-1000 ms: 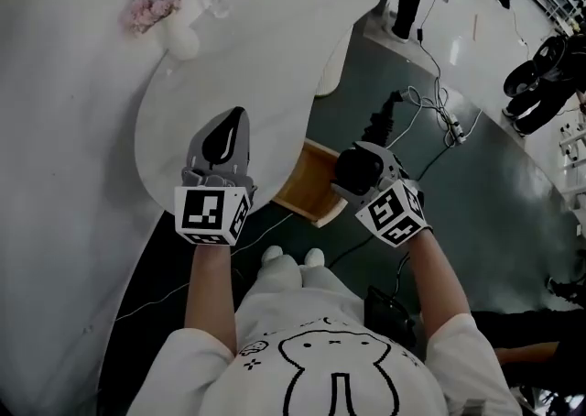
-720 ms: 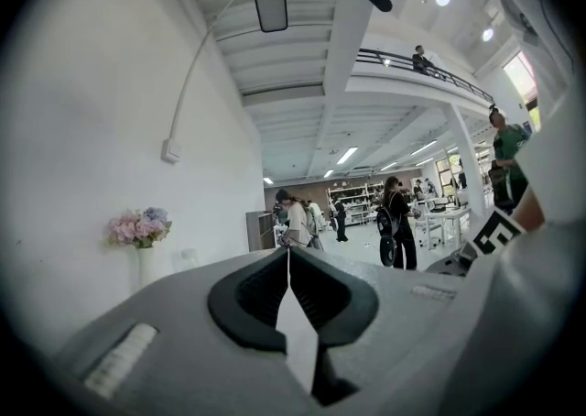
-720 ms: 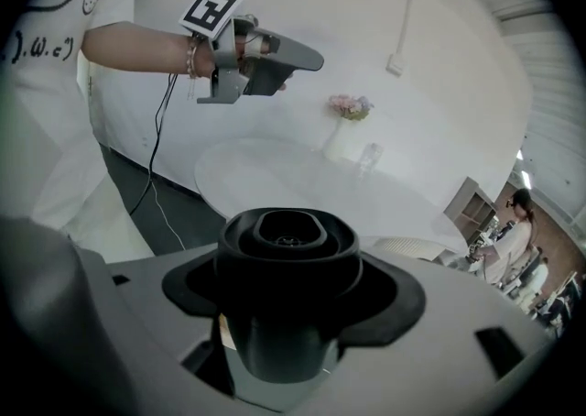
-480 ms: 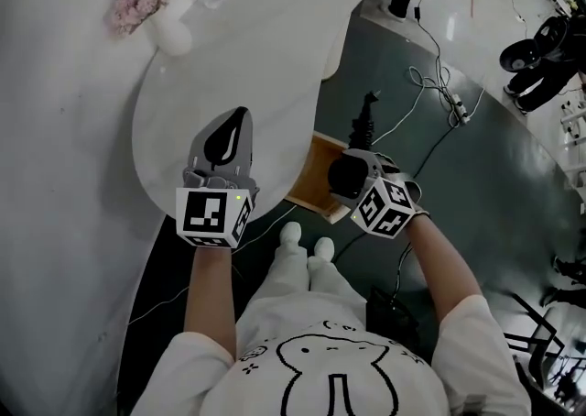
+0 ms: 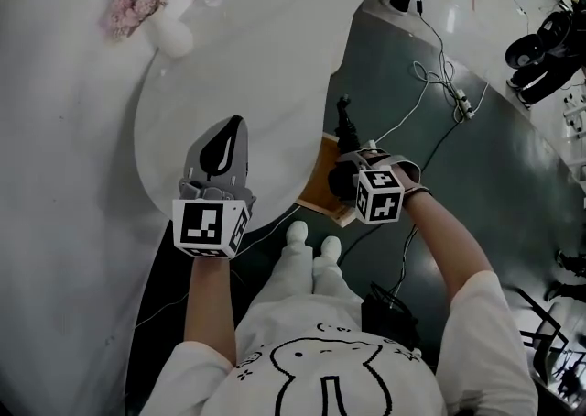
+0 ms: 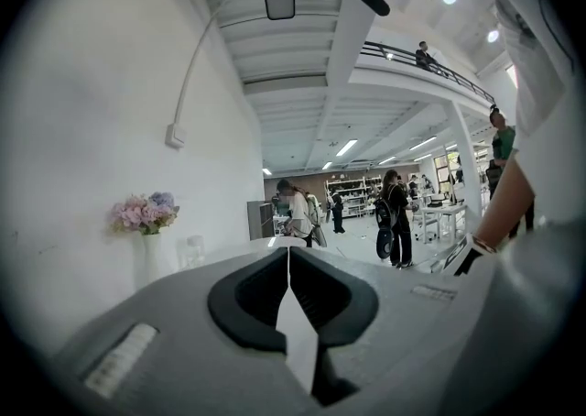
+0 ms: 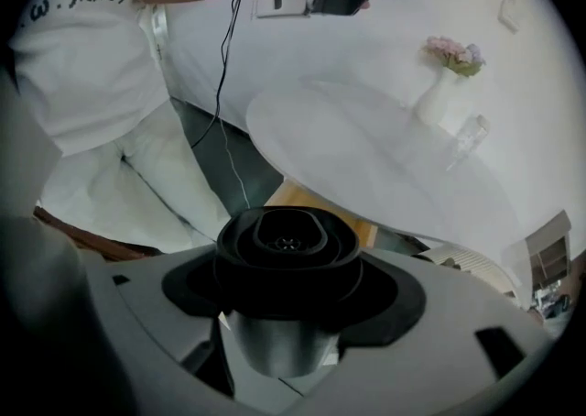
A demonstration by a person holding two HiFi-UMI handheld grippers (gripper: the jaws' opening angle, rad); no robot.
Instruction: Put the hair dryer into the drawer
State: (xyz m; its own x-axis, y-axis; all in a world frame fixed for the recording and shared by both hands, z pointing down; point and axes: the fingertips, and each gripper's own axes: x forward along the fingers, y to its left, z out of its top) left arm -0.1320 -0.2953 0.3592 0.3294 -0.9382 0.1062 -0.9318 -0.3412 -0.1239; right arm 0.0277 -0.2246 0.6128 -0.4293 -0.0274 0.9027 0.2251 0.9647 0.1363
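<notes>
Hair dryer held over the open drawer

The right gripper (image 7: 286,318) grasps the hair dryer (image 7: 286,249), whose nozzle hides the jaw tips, above the wooden drawer (image 5: 320,187), which is mostly covered. The left gripper (image 6: 288,263) is clenched and empty over the white table (image 5: 261,48). A flower vase (image 5: 172,36) stands beyond.

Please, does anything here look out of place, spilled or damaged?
Nothing is spilled or damaged. The vase stands upright on the table. Cables lie tangled across the floor. The drawer stands open beneath the table edge, with the hair dryer in the right claw close by.
</notes>
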